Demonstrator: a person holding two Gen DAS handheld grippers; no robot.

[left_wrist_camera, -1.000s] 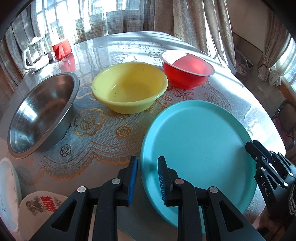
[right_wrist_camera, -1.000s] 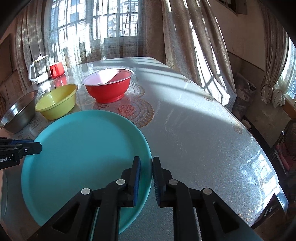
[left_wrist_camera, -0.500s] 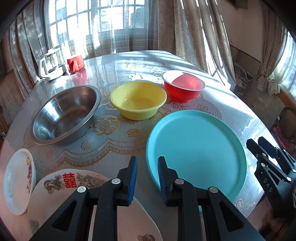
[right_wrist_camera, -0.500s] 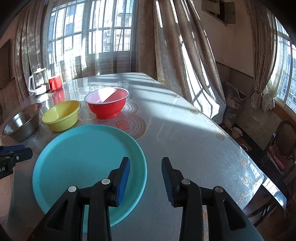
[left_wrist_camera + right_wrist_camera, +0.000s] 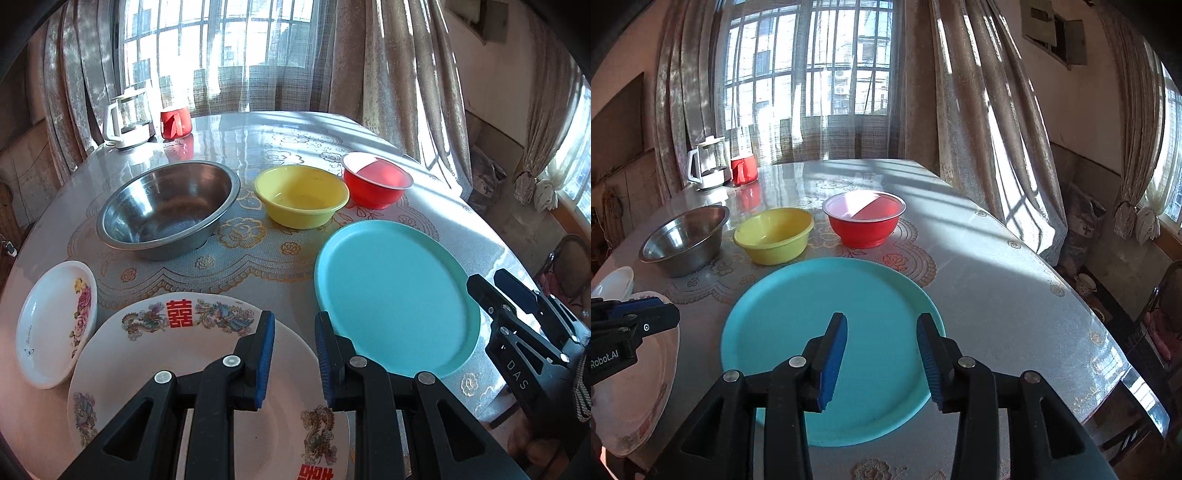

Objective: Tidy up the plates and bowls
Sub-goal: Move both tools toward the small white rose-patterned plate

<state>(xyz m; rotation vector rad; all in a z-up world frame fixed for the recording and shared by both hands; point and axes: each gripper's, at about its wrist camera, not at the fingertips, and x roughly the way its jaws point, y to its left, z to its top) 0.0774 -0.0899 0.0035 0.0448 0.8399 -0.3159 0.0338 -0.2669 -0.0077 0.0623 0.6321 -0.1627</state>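
On the table point(image 5: 436, 173), left to right: 1 small floral dish point(image 5: 55, 325), 1 decorated white plate point(image 5: 147, 369), 1 steel bowl point(image 5: 166, 210), 1 yellow bowl point(image 5: 301, 201), 1 red bowl point(image 5: 376, 184), 1 teal plate point(image 5: 395, 302) are seen. The left gripper point(image 5: 293, 354) is held nearly closed, empty, above the white plate. The right gripper point(image 5: 882, 360) is opening, empty, over the teal plate.

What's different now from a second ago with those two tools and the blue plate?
The right hand-held gripper let go of the blue plate; its jaws are opening, nothing between them. Both pulled back and up. The left hand-held gripper stayed nearly shut and empty. The plate and bowls kept their places.
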